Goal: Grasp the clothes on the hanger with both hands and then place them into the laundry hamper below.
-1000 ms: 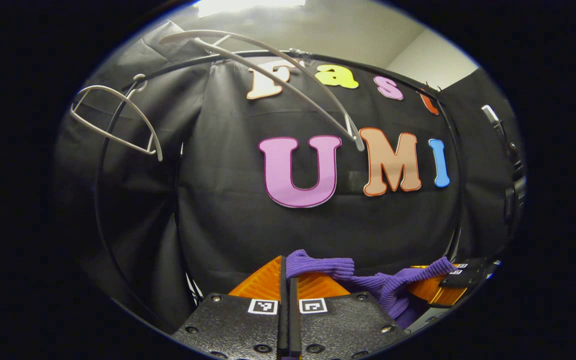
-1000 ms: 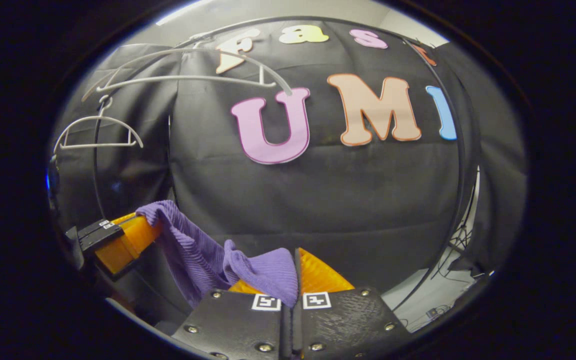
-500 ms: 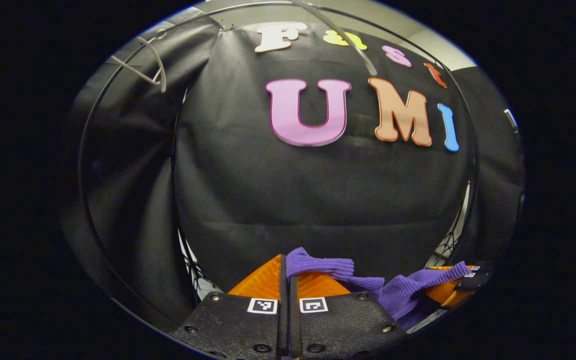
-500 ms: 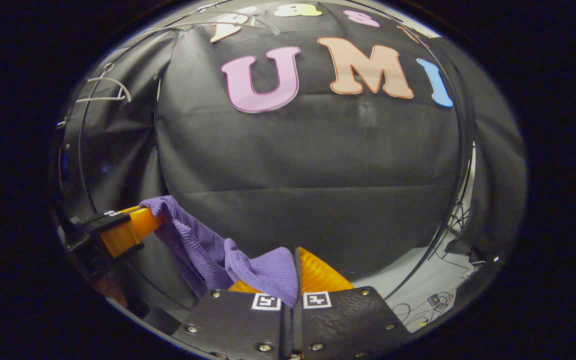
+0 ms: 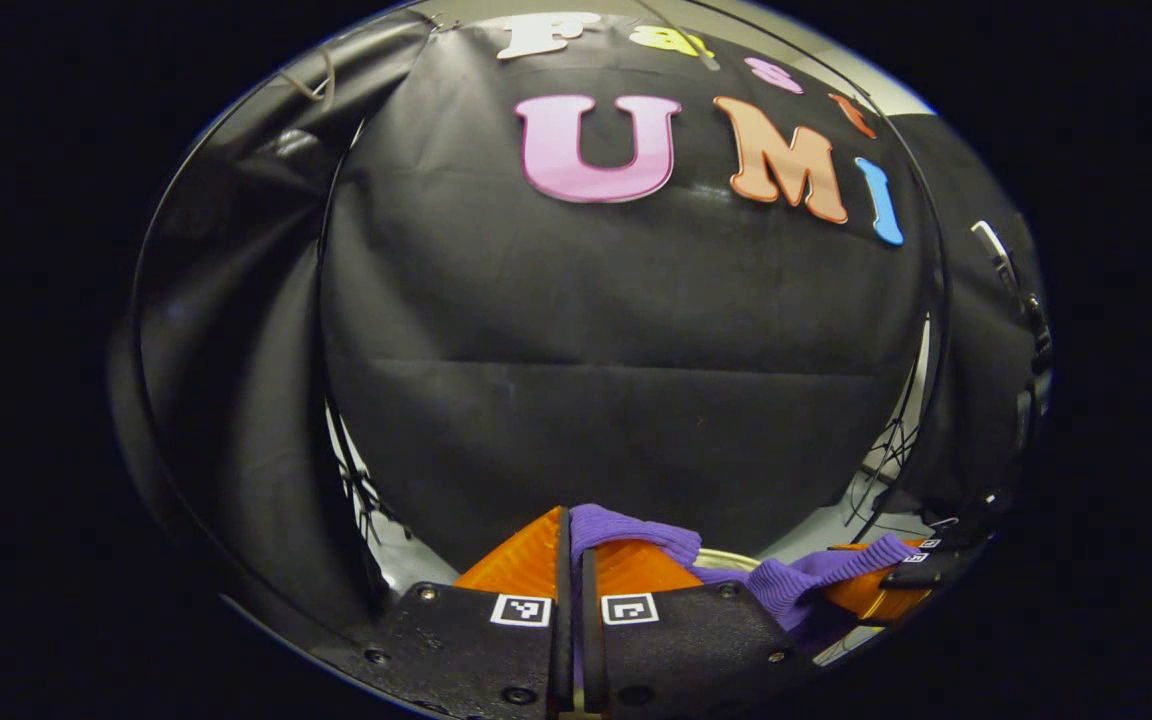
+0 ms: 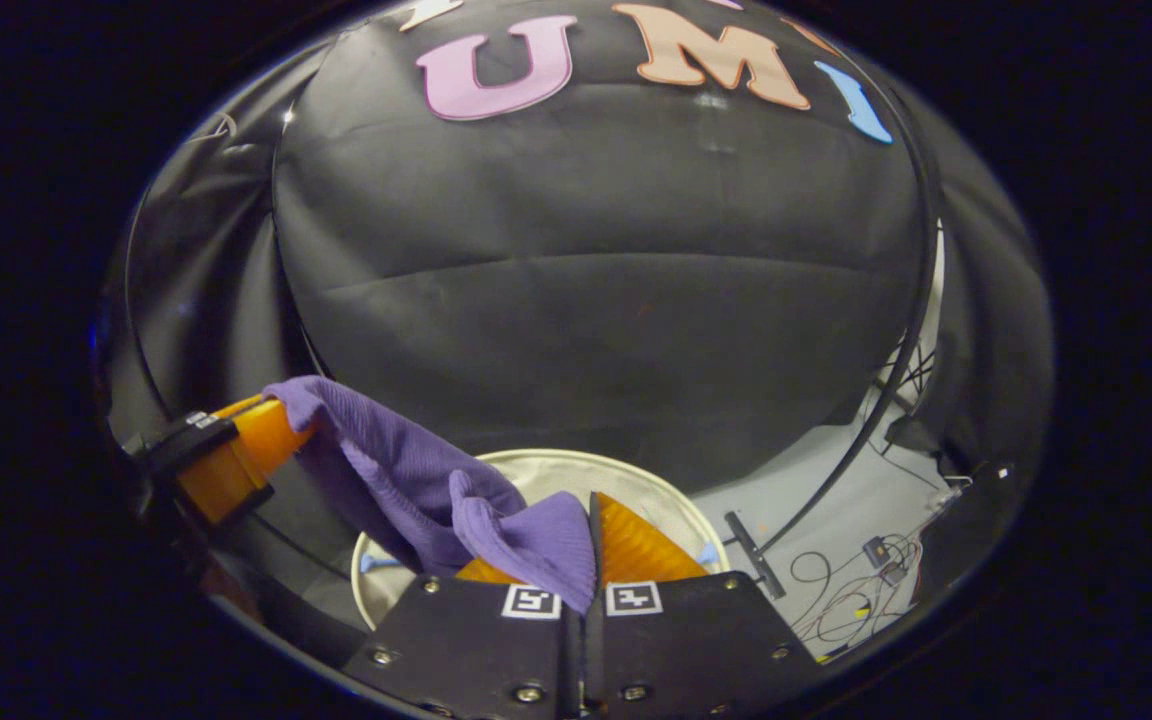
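A purple ribbed garment point(image 6: 406, 480) hangs stretched between my two grippers. In the right gripper view my right gripper point(image 6: 591, 520) is shut on one end of it, and the left gripper point(image 6: 236, 455) pinches the other end at far left. In the left gripper view my left gripper point(image 5: 569, 530) is shut on the purple garment point(image 5: 636, 528), which runs right to the right gripper point(image 5: 881, 580). The round white laundry hamper point(image 6: 536, 462) sits on the floor just below and beyond my right gripper; its rim point(image 5: 726, 556) peeks out in the left gripper view.
A black curved rack pole point(image 6: 896, 380) runs down to the grey floor at right. Loose cables point(image 6: 846, 590) and small parts lie on the floor right of the hamper. A bare hanger point(image 5: 311, 85) is at the upper left.
Both grippers have come down with the garment still held. The wall and hangers slid up out of the views, and the white hamper has come into view below.
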The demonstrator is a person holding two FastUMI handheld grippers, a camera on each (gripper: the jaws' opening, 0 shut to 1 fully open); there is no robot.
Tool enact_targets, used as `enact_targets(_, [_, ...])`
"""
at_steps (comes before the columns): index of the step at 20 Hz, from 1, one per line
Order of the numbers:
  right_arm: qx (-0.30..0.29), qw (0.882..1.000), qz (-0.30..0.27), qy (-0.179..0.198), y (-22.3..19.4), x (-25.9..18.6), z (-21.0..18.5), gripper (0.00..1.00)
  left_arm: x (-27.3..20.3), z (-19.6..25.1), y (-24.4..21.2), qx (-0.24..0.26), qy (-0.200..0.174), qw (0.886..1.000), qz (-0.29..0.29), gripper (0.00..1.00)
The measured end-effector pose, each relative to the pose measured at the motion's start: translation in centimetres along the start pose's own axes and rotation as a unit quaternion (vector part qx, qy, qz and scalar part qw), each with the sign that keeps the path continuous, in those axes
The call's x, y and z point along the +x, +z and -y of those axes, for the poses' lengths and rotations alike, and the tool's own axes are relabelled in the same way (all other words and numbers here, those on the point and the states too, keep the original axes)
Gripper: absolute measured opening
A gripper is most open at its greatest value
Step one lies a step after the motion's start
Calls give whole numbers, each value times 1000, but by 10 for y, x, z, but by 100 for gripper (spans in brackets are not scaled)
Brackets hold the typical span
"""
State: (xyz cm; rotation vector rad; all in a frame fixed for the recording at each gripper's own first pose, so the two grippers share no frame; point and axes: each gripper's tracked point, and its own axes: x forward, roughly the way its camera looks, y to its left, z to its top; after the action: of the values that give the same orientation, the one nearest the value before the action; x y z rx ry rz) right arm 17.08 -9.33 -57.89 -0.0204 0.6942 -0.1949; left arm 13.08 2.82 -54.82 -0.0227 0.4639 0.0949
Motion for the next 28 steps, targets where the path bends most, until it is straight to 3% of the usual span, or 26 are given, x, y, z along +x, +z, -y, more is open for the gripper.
enact_targets(2, [4, 1000, -29, 2, -18, 1, -6, 3, 5, -5, -22, 5, -2, 1000, -27, 7])
enact_targets(6, [28, 998, -55, 13, -24, 2, -13, 12, 2, 8, -73, -3, -61, 992, -114, 11])
enact_targets(7, [26, 998, -53, 6, -22, 2, -11, 18, -2, 8, -81, -9, -63, 990, -129, 25])
enact_targets(8, [24, 998, -52, 2, -25, 2, -10, 22, -5, 9, -84, -9, -65, 989, -136, 33])
enact_targets(10, [17, 999, -47, -3, -21, -3, -7, 37, -5, 9, -61, 14, -58, 993, -98, 66])
enact_targets(12, [9, 999, -41, -5, -16, -8, -6, 68, -6, 6, -32, 36, -45, 997, -60, 100])
enact_targets(14, [1, 1000, -28, -9, -7, -14, -5, 94, -11, 7, -15, 39, -48, 997, -44, 97])
enact_targets(17, [8, 1000, 1, -11, 21, -27, -3, 98, -19, 12, 2, 31, -52, 997, -37, 100])
enact_targets(21, [6, 999, 34, -19, 58, -48, 2, 99, -29, 7, 31, 28, -45, 998, -24, 97])
enact_targets(23, [14, 999, 50, -13, 77, -60, 3, 94, -32, 7, 55, 17, -44, 999, -7, 96])
enact_targets(24, [17, 998, 59, -12, 87, -65, 3, 99, -33, 8, 66, 14, -46, 999, 2, 96])
enact_targets(28, [11, 994, 102, -28, 137, -91, 16, 99, -43, 9, 115, 6, -49, 998, 34, 96])
